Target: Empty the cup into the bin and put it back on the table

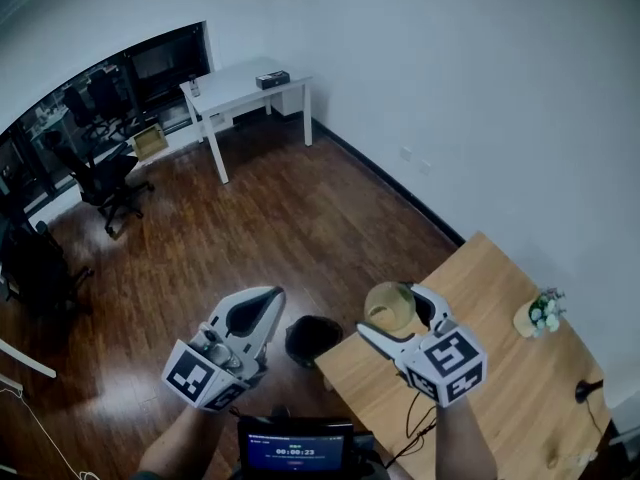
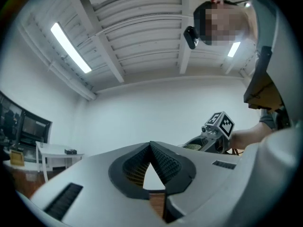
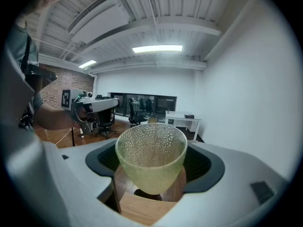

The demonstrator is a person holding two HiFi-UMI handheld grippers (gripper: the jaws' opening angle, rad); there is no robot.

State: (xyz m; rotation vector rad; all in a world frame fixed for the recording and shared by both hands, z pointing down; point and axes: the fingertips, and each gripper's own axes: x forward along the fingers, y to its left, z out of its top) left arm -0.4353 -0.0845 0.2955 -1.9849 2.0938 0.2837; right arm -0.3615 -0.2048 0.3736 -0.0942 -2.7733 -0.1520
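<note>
Table: The wooden table [image 1: 520, 398] fills the near right. The cup has to end up back on it, and a set-down too close to its left edge could send the cup to the floor.
Bin: The dark bin [image 1: 313, 340] stands on the floor just left of the table's near corner, between the two grippers. Its mouth looks small, so a pour begun over the table would likely land on wood or floorboards.
Right gripper: The right gripper [image 1: 402, 320] is clamped on the cup's sides. The cup tapers downward, so any slackening while tipping could let it slide out.
Left gripper: The left gripper [image 2: 150, 148] is raised left of the bin, tips together on nothing.
Cup: The dimpled, translucent cup [image 3: 151, 150] is upright in the air over the table's left edge, just right of the bin. Its lower body sits between the dark pads [image 3: 203, 167], with its rim above them. Whether anything is inside is hard to tell.
</note>
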